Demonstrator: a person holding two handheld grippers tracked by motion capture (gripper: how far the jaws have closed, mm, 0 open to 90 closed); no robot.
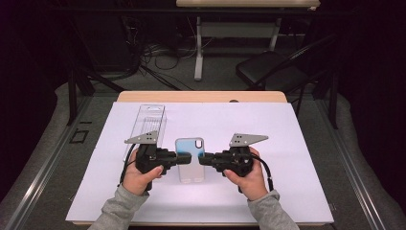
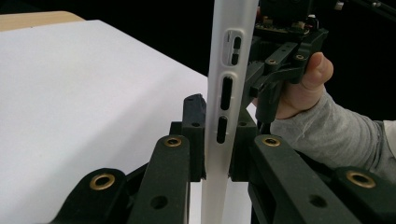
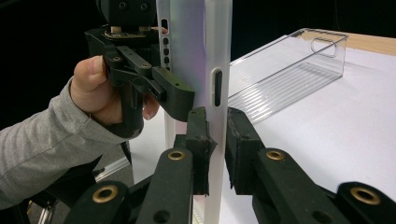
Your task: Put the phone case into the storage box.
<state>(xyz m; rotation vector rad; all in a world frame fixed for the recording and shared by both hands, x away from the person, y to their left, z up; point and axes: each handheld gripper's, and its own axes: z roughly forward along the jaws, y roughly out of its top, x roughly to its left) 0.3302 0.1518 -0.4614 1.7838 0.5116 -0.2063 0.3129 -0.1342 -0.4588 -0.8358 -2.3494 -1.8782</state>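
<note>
A translucent phone case (image 1: 190, 165) with a bluish tint lies level over the white sheet (image 1: 287, 143), held from both sides. My left gripper (image 1: 186, 157) is shut on its left edge, and my right gripper (image 1: 203, 159) is shut on its right edge. In the left gripper view the case's side wall (image 2: 227, 84), with button slots, runs between the jaws of the left gripper (image 2: 218, 144), and the right gripper (image 2: 280, 70) grips it beyond. In the right gripper view the case (image 3: 208, 56) sits between the jaws of the right gripper (image 3: 217, 140), with the left gripper (image 3: 154, 81) opposite.
A clear plastic package tray (image 1: 148, 125) lies on the sheet at the back left, also visible in the right gripper view (image 3: 289, 70). The sheet covers a wooden table (image 1: 201, 96). A dark chair (image 1: 273, 69) and cables stand on the floor beyond.
</note>
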